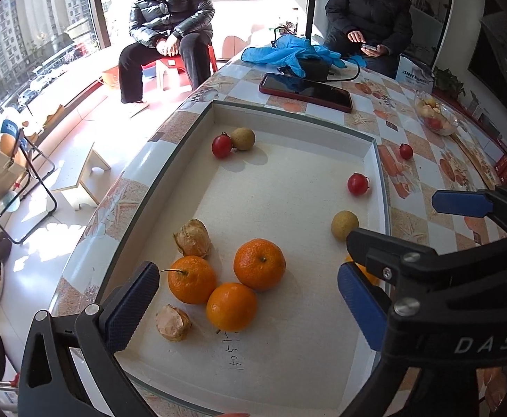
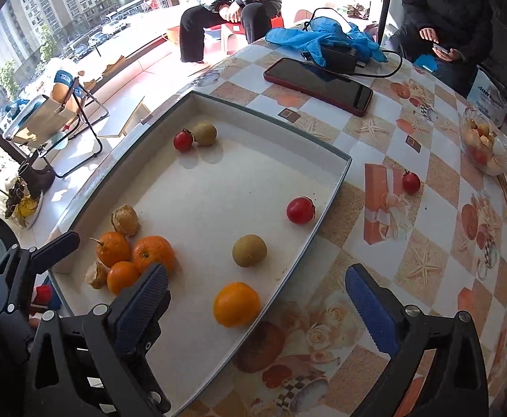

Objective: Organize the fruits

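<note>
A shallow white tray [image 1: 288, 123] [image 2: 326, 205] holds the fruit. Three oranges [image 1: 231, 306] [image 2: 152, 253] cluster near its front left, with two papery husk fruits [image 1: 192, 238] [image 1: 173, 323] beside them. A fourth orange [image 2: 236, 304] lies alone near the tray's right wall. Two red cherry tomatoes [image 1: 221, 145] [image 1: 357, 184] and two tan round fruits [image 1: 243, 139] [image 1: 344, 225] lie further back. A third tomato [image 2: 410, 182] sits on the tablecloth outside the tray. My left gripper [image 1: 248, 305] is open and empty above the orange cluster. My right gripper [image 2: 256, 307] is open and empty around the lone orange.
A phone [image 1: 305, 92] in a red case, a black charger [image 2: 340, 57] and blue gloves [image 1: 295, 52] lie at the table's far side. A glass bowl of fruit [image 2: 486, 149] stands at the right. Two seated people [image 1: 170, 17] [image 1: 371, 10] are beyond the table.
</note>
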